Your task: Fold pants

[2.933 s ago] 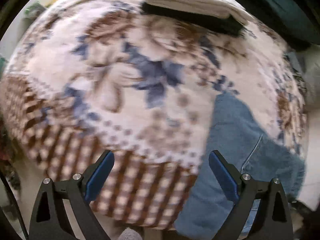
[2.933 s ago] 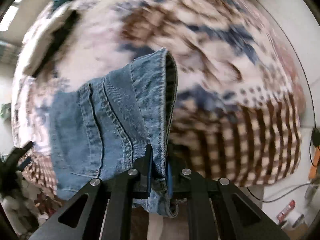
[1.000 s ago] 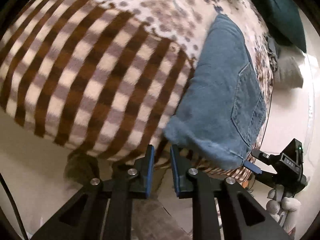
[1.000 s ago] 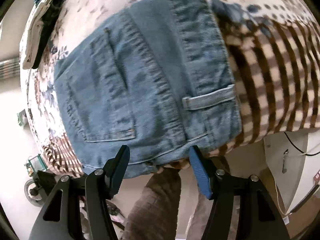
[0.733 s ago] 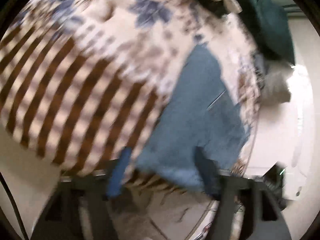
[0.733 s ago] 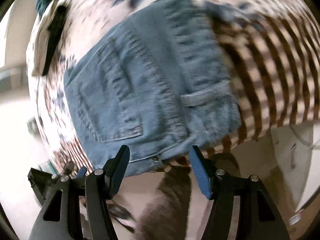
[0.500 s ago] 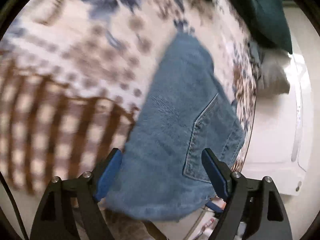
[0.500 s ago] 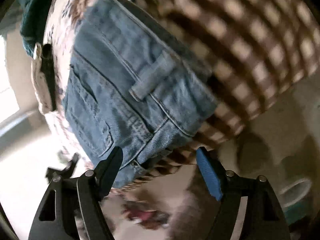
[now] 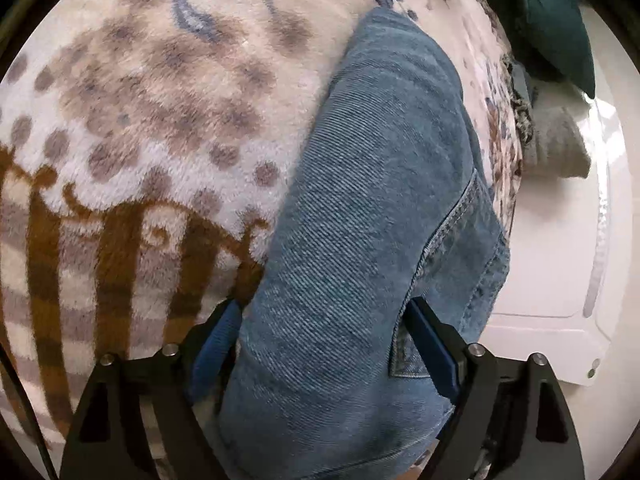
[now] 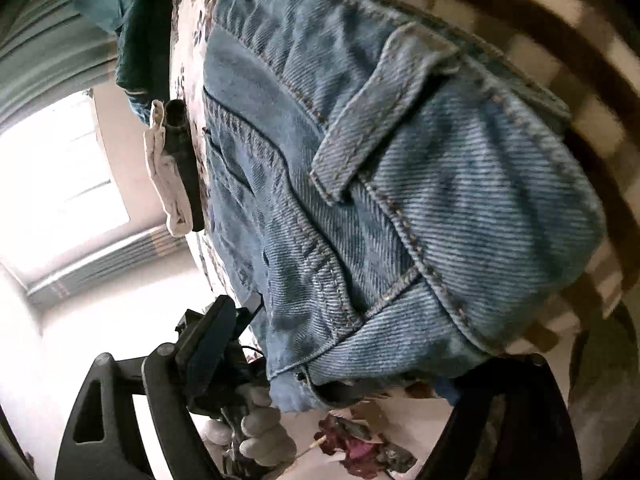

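Left gripper (image 9: 320, 344): jaws wide, having just been opening. The folded jeans (image 9: 360, 208) lie between them; blue pads sit at either flank of the bundle, and whether they press on the denim cannot be told. No lift visible.

Right gripper (image 10: 332, 376): jaws wide too, just been opening. Near end of the jeans (image 10: 360, 200) sits between them, waistband and belt loop (image 10: 372, 112) facing the camera. The left finger (image 10: 200, 344) stands clear of the cloth; the right finger is mostly hidden behind the denim at the lower right, so contact there cannot be told.

A gloved hand (image 10: 256, 428) shows below the left finger in the right wrist view, gripping dark hardware; which device it is cannot be made out.

Jeans: folded into a compact bundle, back pocket (image 9: 460, 264) up, lying at the near edge of the bed, toward one corner, slightly overhanging.

Surface: plush blanket (image 9: 160, 100), cream with grey-brown spots and blue floral, brown striped border along the near edge.

No containers in view.

Further out: a folded white and black pile (image 10: 172, 172) on the blanket toward the far edge; a dark green cloth (image 9: 552, 20) beyond it; a grey pillow (image 9: 556, 148) off the bed's side. Bright window (image 10: 52, 184) with pale curtain (image 10: 44, 48). Blurred red clutter (image 10: 356, 444) on the floor below the bed edge.
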Tool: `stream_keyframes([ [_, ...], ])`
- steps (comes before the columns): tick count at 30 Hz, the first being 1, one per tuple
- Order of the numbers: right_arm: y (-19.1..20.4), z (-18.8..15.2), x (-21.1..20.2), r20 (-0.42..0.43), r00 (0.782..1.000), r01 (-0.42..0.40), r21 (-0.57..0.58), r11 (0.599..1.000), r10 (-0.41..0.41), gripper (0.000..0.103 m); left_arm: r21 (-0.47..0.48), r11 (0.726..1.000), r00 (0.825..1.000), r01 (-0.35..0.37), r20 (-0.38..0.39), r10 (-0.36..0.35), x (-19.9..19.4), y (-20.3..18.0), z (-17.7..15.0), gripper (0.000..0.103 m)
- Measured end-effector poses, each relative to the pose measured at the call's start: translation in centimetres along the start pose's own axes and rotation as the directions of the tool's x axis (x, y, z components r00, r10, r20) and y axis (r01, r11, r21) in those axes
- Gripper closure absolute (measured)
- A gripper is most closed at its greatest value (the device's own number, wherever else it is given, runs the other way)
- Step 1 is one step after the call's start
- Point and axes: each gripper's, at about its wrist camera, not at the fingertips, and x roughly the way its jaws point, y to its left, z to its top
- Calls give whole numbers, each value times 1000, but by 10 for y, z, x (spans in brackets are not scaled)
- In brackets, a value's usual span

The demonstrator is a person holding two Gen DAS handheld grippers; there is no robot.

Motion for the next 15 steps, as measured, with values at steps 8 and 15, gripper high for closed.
stream_keyframes([
  [8, -17, -5, 25, 16, 993, -120, 96, 988, 119, 12, 49, 999, 1000, 6, 17, -7, 2, -3, -7, 12],
  [15, 27, -10, 58, 65, 995, 73, -28, 997, -71, 39, 184, 981, 994, -53, 106, 34, -21, -40, -26, 64],
])
